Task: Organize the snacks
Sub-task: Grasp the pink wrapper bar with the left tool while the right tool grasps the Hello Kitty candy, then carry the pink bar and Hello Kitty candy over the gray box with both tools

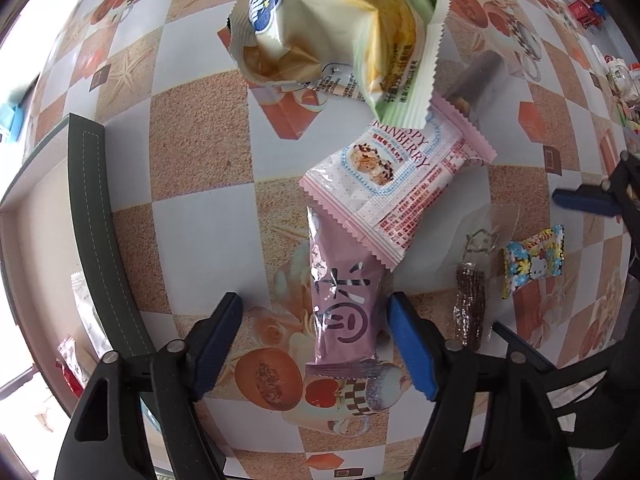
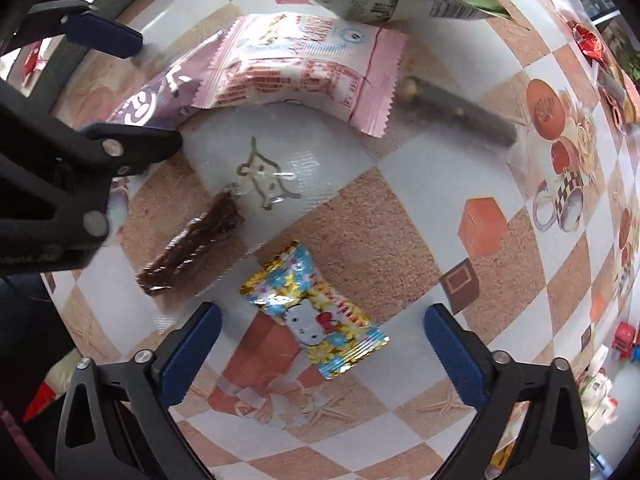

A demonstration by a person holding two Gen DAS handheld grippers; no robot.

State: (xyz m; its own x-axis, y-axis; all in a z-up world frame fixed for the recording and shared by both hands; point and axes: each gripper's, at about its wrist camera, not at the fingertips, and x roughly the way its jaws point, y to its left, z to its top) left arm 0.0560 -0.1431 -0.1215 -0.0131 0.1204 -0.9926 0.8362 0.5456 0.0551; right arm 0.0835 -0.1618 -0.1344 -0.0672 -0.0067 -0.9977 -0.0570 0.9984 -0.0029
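Showing two pairs of tongs pointed down at a glossy tabletop point(image 1: 192, 128) printed with tan and white checks and pictures of fruit and cups. Left tongs point(image 1: 314, 320), released: black arms with ribbed blue pads stand on either side of the purple wrapper point(image 1: 344, 304), a long foil-film bar with crimped, saw-toothed ends; neither pad presses on it, and bare cloth shows on both sides. Overlapping the far end of the purple wrapper lies the pink packet point(image 1: 396, 184), flat and matte with zigzag seals. Beyond that packet sits the chip bag point(image 1: 340, 36), crumpled, puffed and torn open. Right of the purple wrapper lies a dark ridged strip in clear film point(image 1: 470, 308), and past it the cartoon-cat candy point(image 1: 534, 258), a small shiny pillow pack in yellow and blue. Left of the purple wrapper runs a dark stitched box rim point(image 1: 94, 216); a wide strip of bare tabletop separates the two. Right tongs point(image 2: 323, 320), released and wide: the cartoon-cat candy lies between the blue pads, untouched, with open tabletop on both flanks.
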